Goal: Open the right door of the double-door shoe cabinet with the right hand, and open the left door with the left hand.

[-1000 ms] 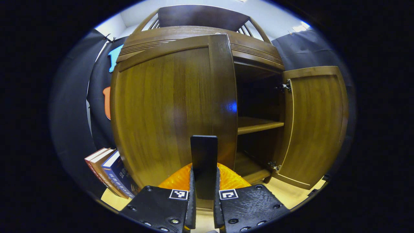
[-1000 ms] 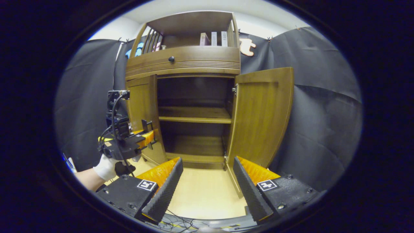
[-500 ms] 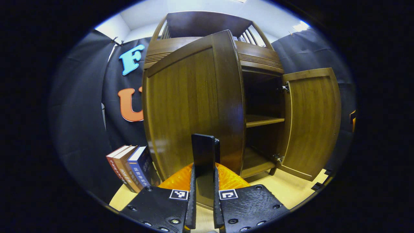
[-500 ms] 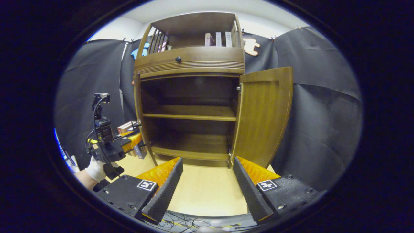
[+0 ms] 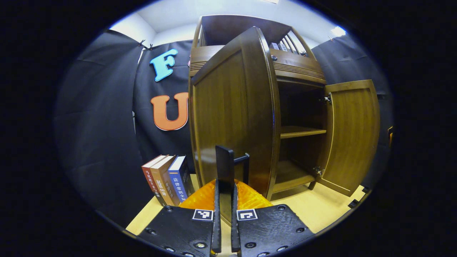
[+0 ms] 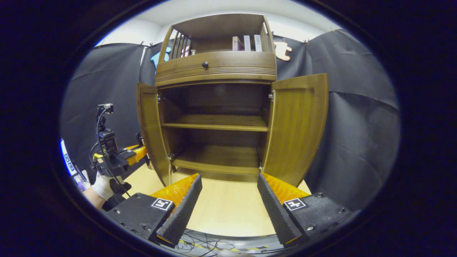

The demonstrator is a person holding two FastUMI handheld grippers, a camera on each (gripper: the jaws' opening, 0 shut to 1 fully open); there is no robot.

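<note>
The wooden shoe cabinet point(image 6: 217, 69) stands with both doors swung out. In the left gripper view the left door point(image 5: 232, 110) is close and nearly edge-on, and my left gripper point(image 5: 225, 184) is shut on its black bar handle point(image 5: 224, 164). The right door point(image 5: 351, 132) hangs wide open beyond it. In the right gripper view my right gripper point(image 6: 228, 187) is open and holds nothing, back from the cabinet over the floor. There the left door point(image 6: 151, 125) and right door point(image 6: 298, 125) flank two bare shelves point(image 6: 214, 123). The left gripper point(image 6: 137, 153) shows at that door.
Three books point(image 5: 166, 178) stand on the pale floor left of the cabinet, near the left door's swing. A gloved hand point(image 6: 101, 184) holds the left gripper. A drawer with a dark knob point(image 6: 205, 64) sits above the doors. Cables point(image 6: 203, 244) lie at the floor's near edge.
The left door has swung from nearly closed to wide open, pulled by the left gripper on its handle. The right gripper has stayed open and has hardly moved; the right door is unchanged.
</note>
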